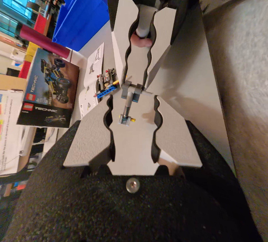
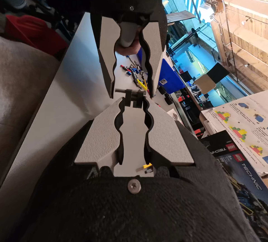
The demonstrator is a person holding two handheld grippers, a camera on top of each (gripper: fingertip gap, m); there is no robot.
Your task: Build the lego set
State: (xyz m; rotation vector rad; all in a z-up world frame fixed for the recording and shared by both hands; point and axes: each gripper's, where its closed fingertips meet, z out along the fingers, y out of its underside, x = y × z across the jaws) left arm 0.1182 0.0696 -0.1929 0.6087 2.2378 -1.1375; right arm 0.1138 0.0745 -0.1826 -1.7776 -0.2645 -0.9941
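My right gripper is shut on a dark grey Lego assembly with a grey axle sticking out to one side. In the left wrist view the right gripper comes in from the top, holding the assembly. A grey shock absorber with a spring hangs from it and ends in a grey connector with a yellow pin. My left gripper is open, tip to tip with the right one, its fingers either side of the shock absorber without touching it. It shows from above in the right wrist view.
A partly built chassis lies on an open instruction booklet on the white table. The set's box and blue bins stand behind. Loose pieces and black wheels lie farther off. My left and right fingertips are right by each other.
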